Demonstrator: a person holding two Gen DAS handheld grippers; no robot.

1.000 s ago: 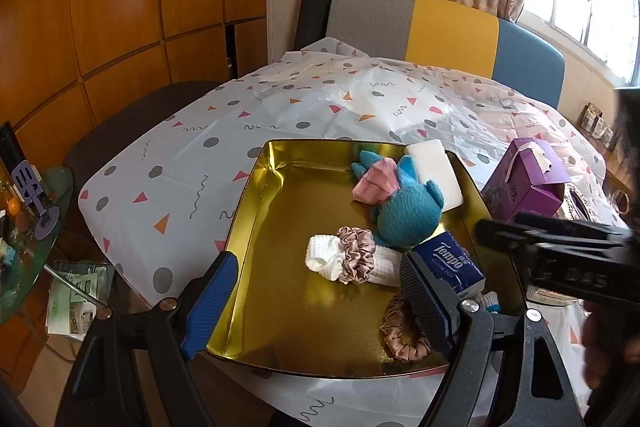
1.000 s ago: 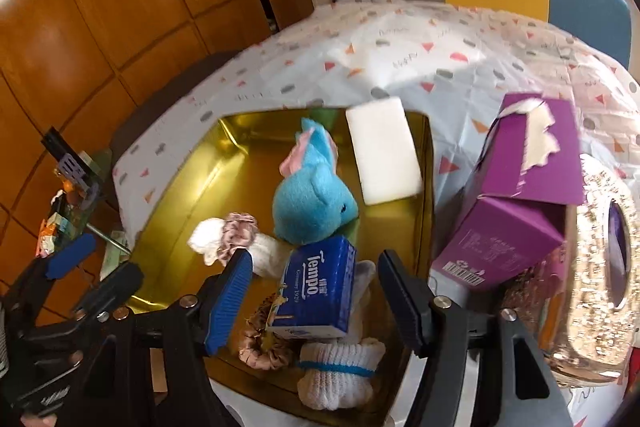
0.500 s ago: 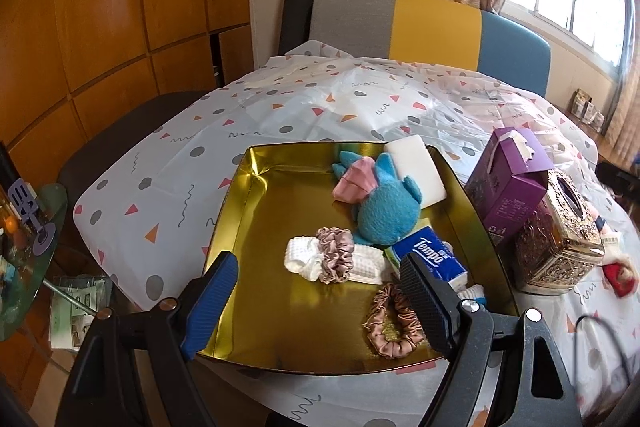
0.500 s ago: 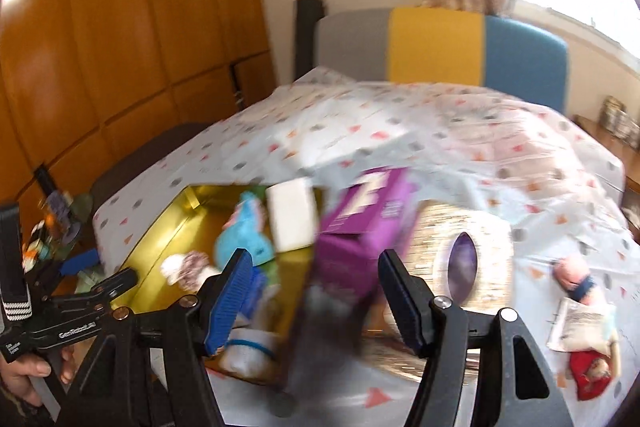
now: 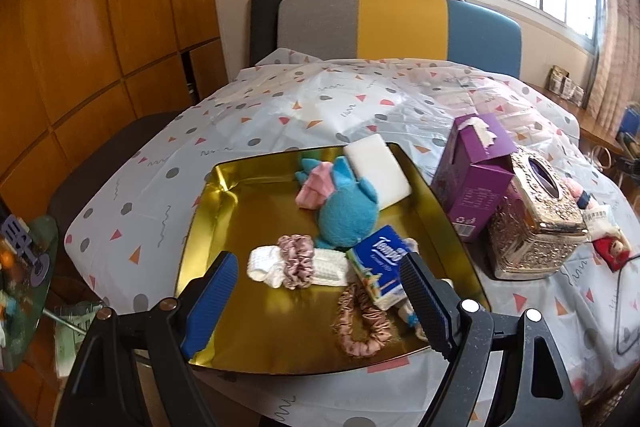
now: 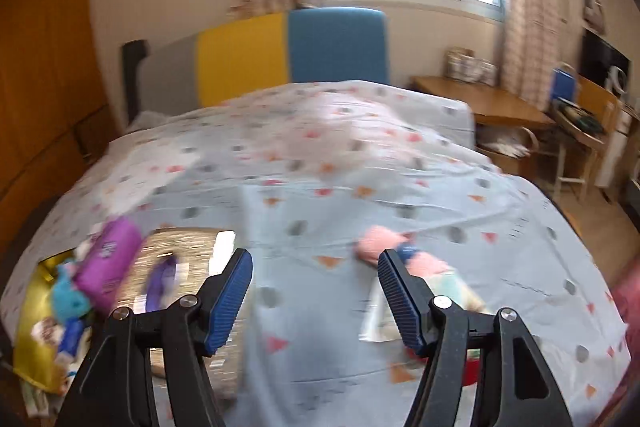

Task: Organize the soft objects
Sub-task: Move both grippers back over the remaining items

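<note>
Patterned tablecloth (wood panelling beside) bears gold tray

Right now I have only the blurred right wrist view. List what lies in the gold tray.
Observer: A teal plush toy, a white sponge, a blue tissue pack, a white sock and two pink scrunchies lie in the gold tray.
Operator: Name a soft thing outside it.
Observer: A small red doll lies on the tablecloth, right of the ornate metal box.
Operator: Report the left gripper.
Observer: The left gripper is open, empty, above the tray's near end.
</note>
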